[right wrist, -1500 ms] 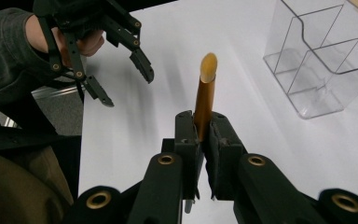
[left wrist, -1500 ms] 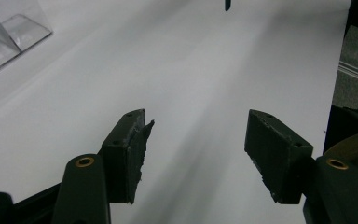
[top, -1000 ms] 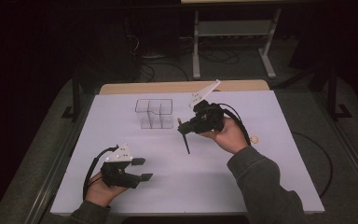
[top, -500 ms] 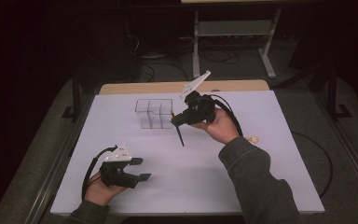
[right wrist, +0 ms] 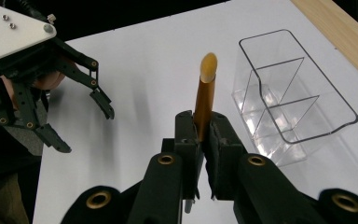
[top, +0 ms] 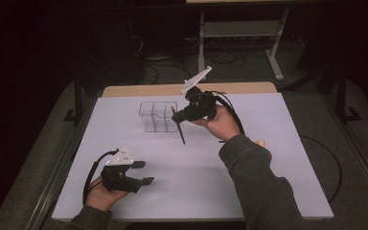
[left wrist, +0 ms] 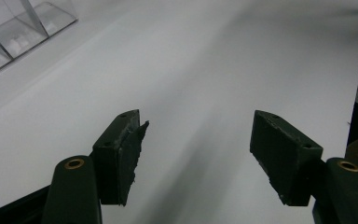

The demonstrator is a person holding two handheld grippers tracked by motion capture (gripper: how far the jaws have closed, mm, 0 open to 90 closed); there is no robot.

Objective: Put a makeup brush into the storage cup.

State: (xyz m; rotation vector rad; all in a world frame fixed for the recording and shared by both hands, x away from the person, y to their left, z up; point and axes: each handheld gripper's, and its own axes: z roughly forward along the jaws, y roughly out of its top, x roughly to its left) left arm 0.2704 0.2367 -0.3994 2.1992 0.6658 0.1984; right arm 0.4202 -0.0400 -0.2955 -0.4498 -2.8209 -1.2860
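The right claw (top: 178, 116) has moved from the middle right of the high view toward the upper middle since a second ago, and now hangs above the near edge of the clear organizer (top: 157, 116). Its jaws are clamped tight on a pen (top: 178, 128), gripped near its upper end. In the high view the pen hangs down and slants a little, its lower tip just in front of the organizer's near wall, off the table (top: 211, 187). In the right gripper view the pen (right wrist: 204, 95) stands up between the jaws with its amber end on top, and the organizer (right wrist: 292, 88) lies to the right of it with its three compartments open and, as far as one can tell, empty.

The left claw (top: 141, 172) rests low at the lower left of the high view, well apart from the organizer. Its jaws have just been opening and now stand wide, with nothing between them; in the left gripper view only bare table (left wrist: 205, 70) lies between the pads (left wrist: 121, 156).

The carry looks nearly over: the pen is beside the organizer but not yet above a compartment. It likely has to go a little farther toward the back and be brought upright before it can drop in.
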